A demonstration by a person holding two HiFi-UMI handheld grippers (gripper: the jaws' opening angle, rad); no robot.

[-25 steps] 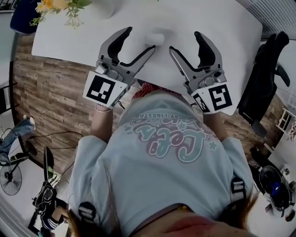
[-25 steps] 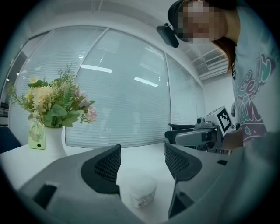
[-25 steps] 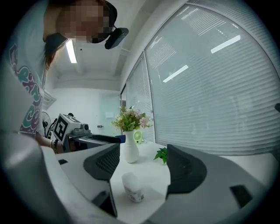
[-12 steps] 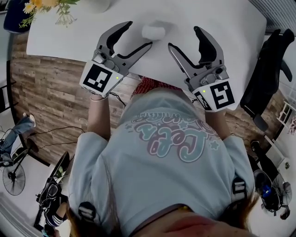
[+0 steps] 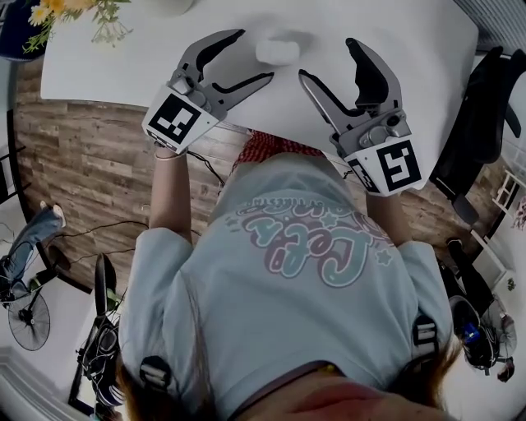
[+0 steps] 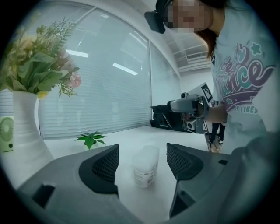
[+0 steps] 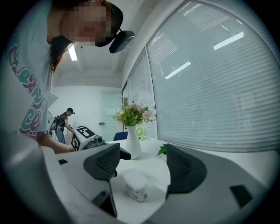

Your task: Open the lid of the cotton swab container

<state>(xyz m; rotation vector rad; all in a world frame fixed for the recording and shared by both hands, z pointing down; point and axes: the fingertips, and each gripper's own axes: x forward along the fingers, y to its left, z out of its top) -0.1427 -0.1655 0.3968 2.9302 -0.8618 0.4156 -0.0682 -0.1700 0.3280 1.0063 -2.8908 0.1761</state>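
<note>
The cotton swab container (image 5: 277, 51) is a small white tub with its lid on, standing on the white table (image 5: 411, 74). My left gripper (image 5: 251, 56) sits just left of it, jaws still opening, nothing between them. My right gripper (image 5: 329, 62) is to the container's right, open and empty. In the left gripper view the container (image 6: 145, 166) stands a little ahead, framed by the gap between the jaws. In the right gripper view the container (image 7: 136, 185) shows the same way, with the left gripper (image 7: 98, 143) behind it.
A white vase of flowers (image 7: 132, 127) stands on the table's far left corner, its blooms (image 5: 74, 16) at the head view's top left. A small green plant (image 6: 90, 139) sits farther back. Black chairs (image 5: 481, 115) stand right of the table. Wooden floor lies below the table's near edge.
Both grippers have moved forward over the table toward the container. The left gripper's jaws have spread a little wider and now flank the container's left side.
</note>
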